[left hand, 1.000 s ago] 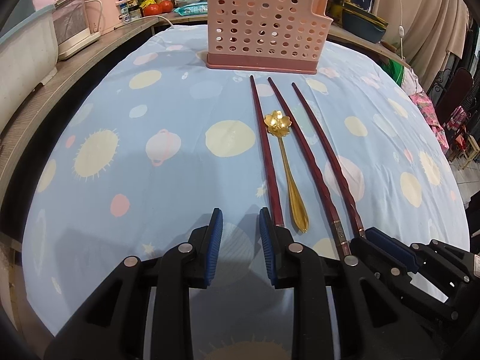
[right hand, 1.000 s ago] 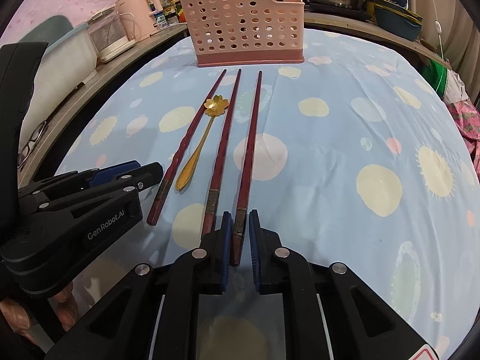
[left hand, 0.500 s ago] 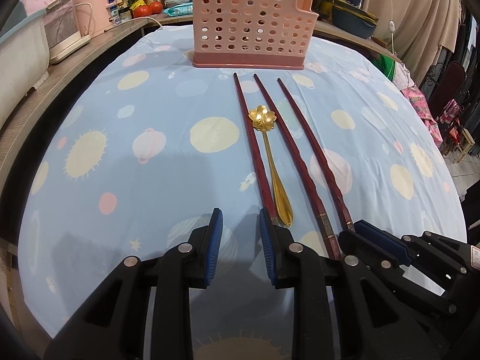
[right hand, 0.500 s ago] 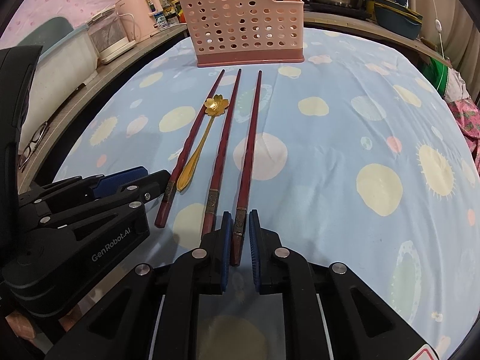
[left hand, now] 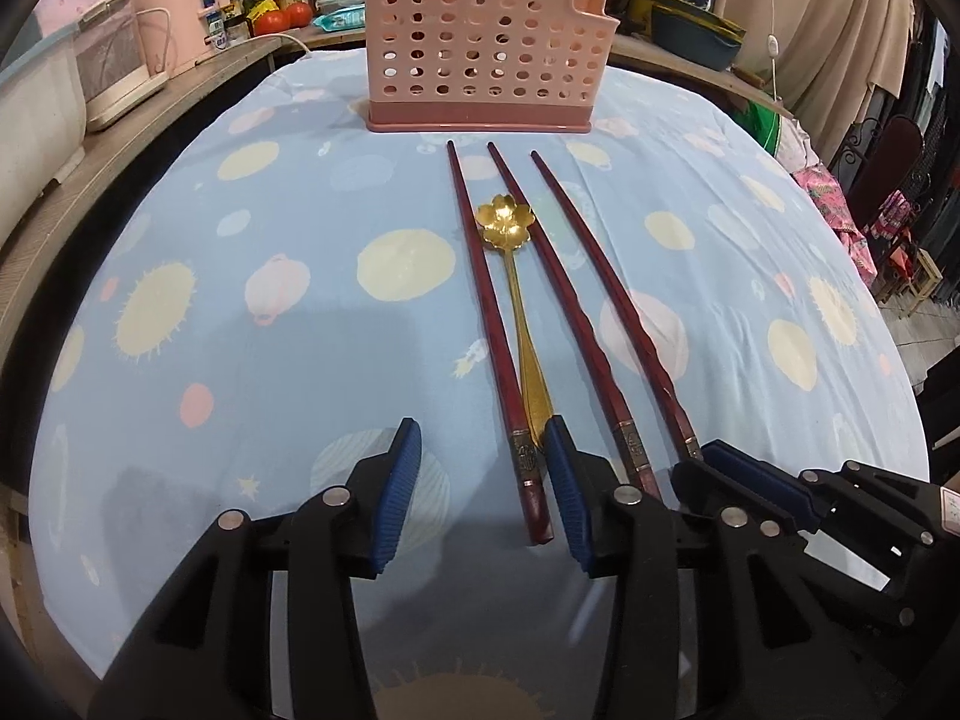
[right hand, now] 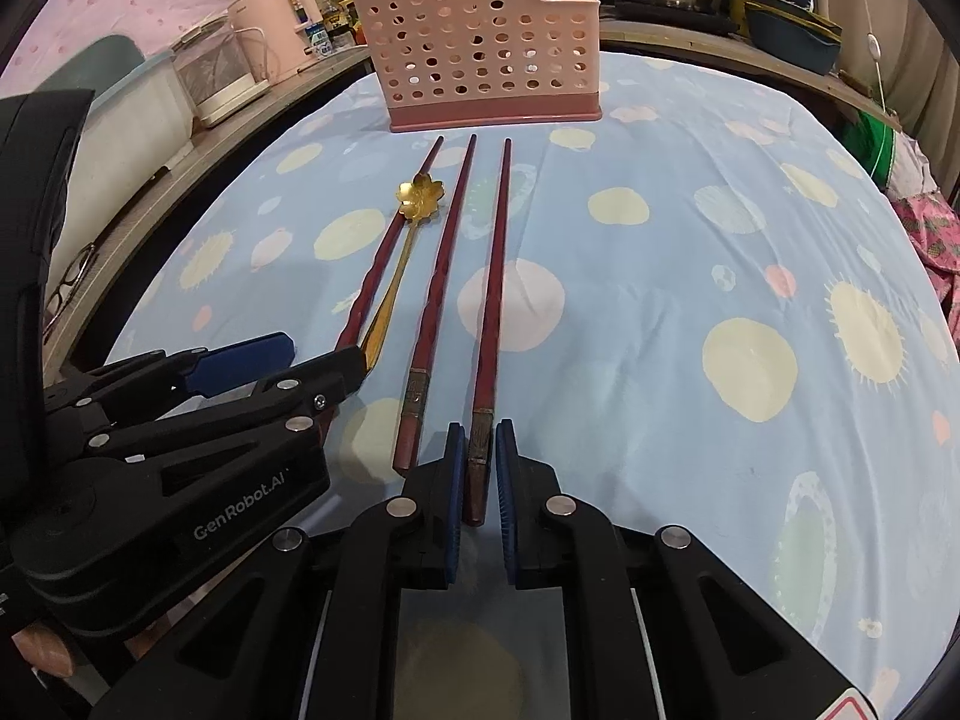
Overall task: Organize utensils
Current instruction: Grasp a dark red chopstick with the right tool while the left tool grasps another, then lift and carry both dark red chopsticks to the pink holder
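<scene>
1. Left wrist view: left gripper [left hand: 486, 480] wide open, holding nothing; butt of the leftmost chopstick [left hand: 489, 324] lies between its pads, close to the right pad.
2. Gold flower spoon [left hand: 513, 282] lies just right of that chopstick; bowl points at the pink utensil basket [left hand: 486, 42].
3. Right gripper [right hand: 478, 477] nearly closed around the butt of the rightmost chopstick [right hand: 492, 276]; contact unclear.
4. Middle chopstick [right hand: 438, 282] lies free just left of it, on the blue tablecloth [right hand: 690, 300].
5. All tips stop just short of the basket.
</scene>
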`<state>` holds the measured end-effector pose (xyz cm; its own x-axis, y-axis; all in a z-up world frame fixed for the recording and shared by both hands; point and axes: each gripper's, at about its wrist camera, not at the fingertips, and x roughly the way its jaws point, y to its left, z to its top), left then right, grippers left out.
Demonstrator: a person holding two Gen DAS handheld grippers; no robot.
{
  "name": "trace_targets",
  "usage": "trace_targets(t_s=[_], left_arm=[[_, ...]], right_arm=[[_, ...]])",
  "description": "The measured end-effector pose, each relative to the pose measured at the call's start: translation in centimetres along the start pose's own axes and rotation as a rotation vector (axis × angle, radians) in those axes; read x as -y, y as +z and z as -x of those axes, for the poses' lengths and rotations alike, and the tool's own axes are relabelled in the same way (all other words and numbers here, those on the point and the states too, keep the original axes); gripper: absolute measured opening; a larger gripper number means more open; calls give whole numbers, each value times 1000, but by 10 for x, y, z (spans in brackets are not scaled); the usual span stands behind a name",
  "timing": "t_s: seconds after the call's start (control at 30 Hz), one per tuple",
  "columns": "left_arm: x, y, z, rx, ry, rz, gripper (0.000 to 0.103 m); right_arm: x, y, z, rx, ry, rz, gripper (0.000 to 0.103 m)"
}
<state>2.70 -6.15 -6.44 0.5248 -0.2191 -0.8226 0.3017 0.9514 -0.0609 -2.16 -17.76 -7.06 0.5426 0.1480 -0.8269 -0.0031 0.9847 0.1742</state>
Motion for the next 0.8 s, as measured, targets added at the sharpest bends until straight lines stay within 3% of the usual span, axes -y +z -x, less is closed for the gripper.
trace_targets(t_s=[0.4,0.6,0.8], left_arm=[[-9,-10,6,2,-7,6,29],[-17,-11,7,1,-5,30,8],[-24,-8,16,11,-11,51,7]], right_arm=[[3,-1,0,4,6,-7,9],[3,-1,1,5,1,0,8],[5,1,10,23,-2,-6,7]])
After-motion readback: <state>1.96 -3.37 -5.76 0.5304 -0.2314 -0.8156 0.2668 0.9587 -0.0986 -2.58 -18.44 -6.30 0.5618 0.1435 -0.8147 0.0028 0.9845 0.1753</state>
